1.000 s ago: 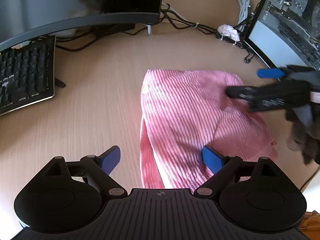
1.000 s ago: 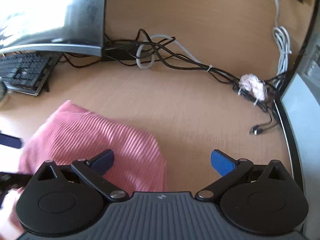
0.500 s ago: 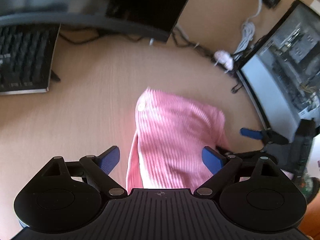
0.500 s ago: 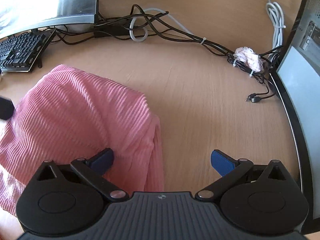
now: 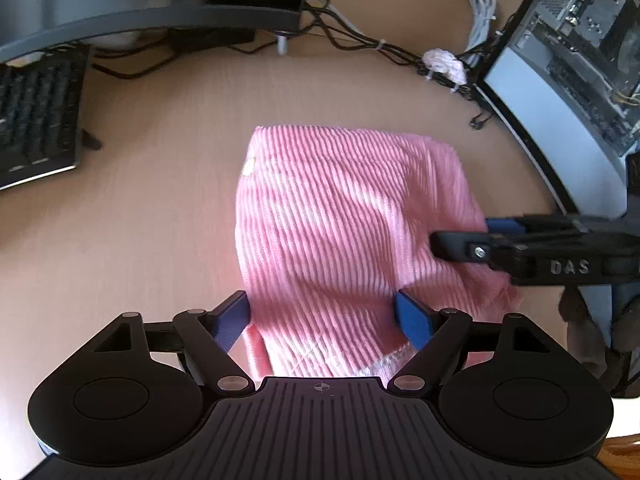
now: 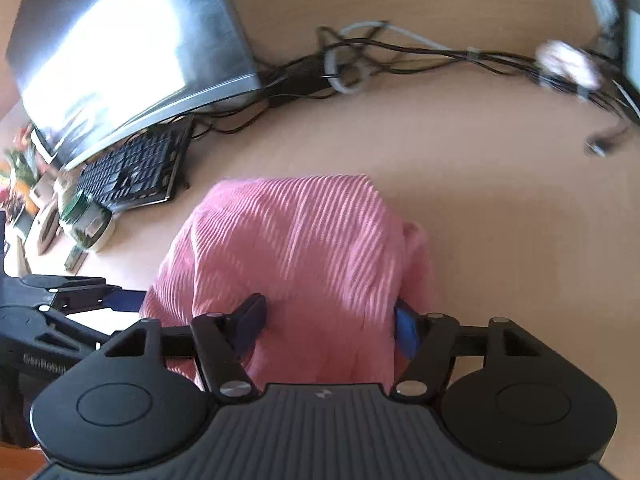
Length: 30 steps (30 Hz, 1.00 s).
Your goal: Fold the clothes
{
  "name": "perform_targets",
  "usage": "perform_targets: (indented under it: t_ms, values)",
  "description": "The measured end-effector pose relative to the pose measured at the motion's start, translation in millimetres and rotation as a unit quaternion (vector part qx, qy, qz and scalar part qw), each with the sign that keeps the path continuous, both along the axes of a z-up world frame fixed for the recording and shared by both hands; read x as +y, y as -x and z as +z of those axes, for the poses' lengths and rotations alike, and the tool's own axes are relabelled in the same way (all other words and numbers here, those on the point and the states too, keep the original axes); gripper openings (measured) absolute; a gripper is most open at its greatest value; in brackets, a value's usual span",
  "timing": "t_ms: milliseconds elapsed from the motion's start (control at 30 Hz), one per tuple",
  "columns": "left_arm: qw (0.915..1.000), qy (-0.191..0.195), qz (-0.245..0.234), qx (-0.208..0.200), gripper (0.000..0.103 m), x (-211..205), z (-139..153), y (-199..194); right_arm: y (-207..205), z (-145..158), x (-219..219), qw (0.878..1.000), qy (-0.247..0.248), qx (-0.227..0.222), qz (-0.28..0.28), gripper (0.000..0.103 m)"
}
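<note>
Left wrist view: pink cloth (image 5: pixel 340 224) (ribbed) lies between both grippers' parted fingers (image 5: pixel 414 316).

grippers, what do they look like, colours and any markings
Both match: the left gripper and right gripper have black ribbed bodies, two round black discs, black linkage arms with silver pivots and blue finger pads. The right one's side shows raised "DAS" lettering.

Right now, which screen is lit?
The curved monitor above the keyboard; it glows bright in the right wrist view. The side panel right of the pink garment looks unlit.
</note>
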<state>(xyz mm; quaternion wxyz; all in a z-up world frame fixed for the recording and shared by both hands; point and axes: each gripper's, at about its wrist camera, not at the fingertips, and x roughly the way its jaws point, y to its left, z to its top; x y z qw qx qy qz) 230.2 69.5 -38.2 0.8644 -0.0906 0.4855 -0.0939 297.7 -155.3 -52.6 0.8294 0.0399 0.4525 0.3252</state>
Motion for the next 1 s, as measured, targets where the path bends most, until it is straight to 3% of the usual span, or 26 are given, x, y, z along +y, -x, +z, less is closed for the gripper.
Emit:
perform_targets:
  t_ms: [233, 433, 567, 633, 767, 833, 900, 1000]
  values:
    - [0.9945, -0.031, 0.1, -0.004, 0.084, 54.4, 2.4, 26.8, -16.1, -7.4, 101.1, 0.995, -0.011, -0.022, 0.099, 0.066]
    - [0.9863, -0.049, 0.156, -0.017, 0.084, 94.1, 3.3, 32.7, -18.3, -6.9, 150.9, 0.992, -0.004, -0.048, 0.12, 0.07]
    - [0.9867, -0.045, 0.153, -0.03, 0.084, 101.5, 7.7, 37.3, -17.7, -6.8, 146.1, 0.993, 0.007, -0.055, 0.103, 0.077]
    - [0.9875, -0.041, 0.146, -0.043, 0.082, 104.3, 15.7, 41.9, -8.0, 1.3, 136.3, 0.991, 0.022, -0.088, 0.097, 0.077]
    - [0.9852, -0.008, 0.133, -0.109, 0.086, 120.2, 49.4, 47.2, 26.3, 24.2, 117.7, 0.979, 0.028, -0.163, 0.117, 0.077]
    - [0.9847, 0.01, 0.118, -0.128, 0.088, 125.4, 57.1, 33.8, 42.1, 28.0, 118.3, 0.977, 0.009, -0.164, 0.137, 0.077]
    - [0.9874, 0.024, 0.098, -0.122, 0.089, 124.8, 51.3, 14.5, 53.6, 19.9, 129.7, 0.978, 0.01, -0.139, 0.158, 0.077]
    - [0.9939, 0.035, 0.07, -0.078, 0.088, 117.8, 23.2, -15.1, 69.8, -8.9, 152.9, 0.977, 0.064, -0.126, 0.157, 0.079]
